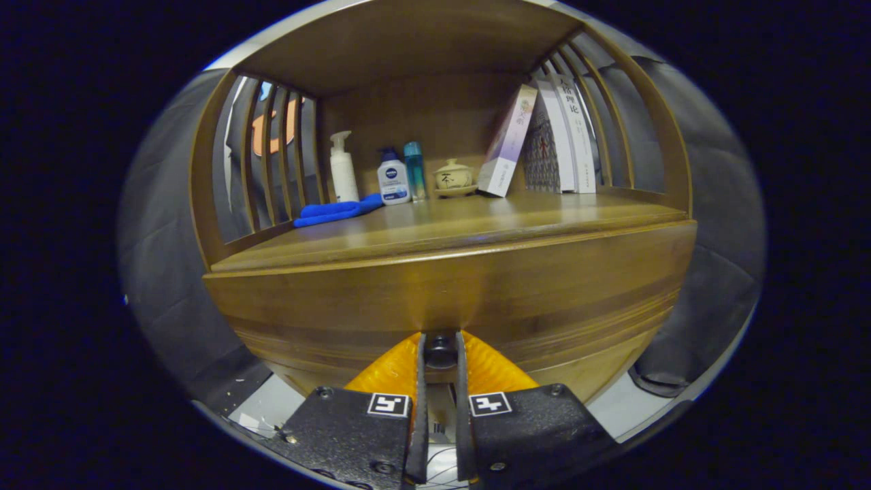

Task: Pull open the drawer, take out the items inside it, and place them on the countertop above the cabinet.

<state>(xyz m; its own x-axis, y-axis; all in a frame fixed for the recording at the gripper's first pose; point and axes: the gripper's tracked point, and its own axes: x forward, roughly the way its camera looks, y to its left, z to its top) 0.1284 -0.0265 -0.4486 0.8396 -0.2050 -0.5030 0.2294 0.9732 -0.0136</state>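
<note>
The gripper (441,344) sits nearest, at six o'clock, its two fingers (420,367) drawn close together with a small dark round drawer knob (441,350) caught between their tips; both fingers look to press on it, so the claw is grasping the knob. The knob sits on the wooden drawer front (449,299), which spreads wide just beyond the fingers and looks flush with the cabinet.

Above the drawer front, toward twelve o'clock, lies the countertop (463,224), a bare stretch of glossy wood.

Farther back on it, at about ten o'clock from the fingers, a blue cloth (338,210) lies folded near the slatted side rail (272,156). Behind the cloth stands a white pump bottle (343,168). To its right come a white bottle with a blue cap (393,178) and a slim teal bottle (414,170), touching or nearly so. Next, near twelve o'clock, a small lidded ceramic cup (453,175) rests on a saucer. At one o'clock several books (554,136) stand at the back corner, with one book (505,143) leaning against them.
</note>
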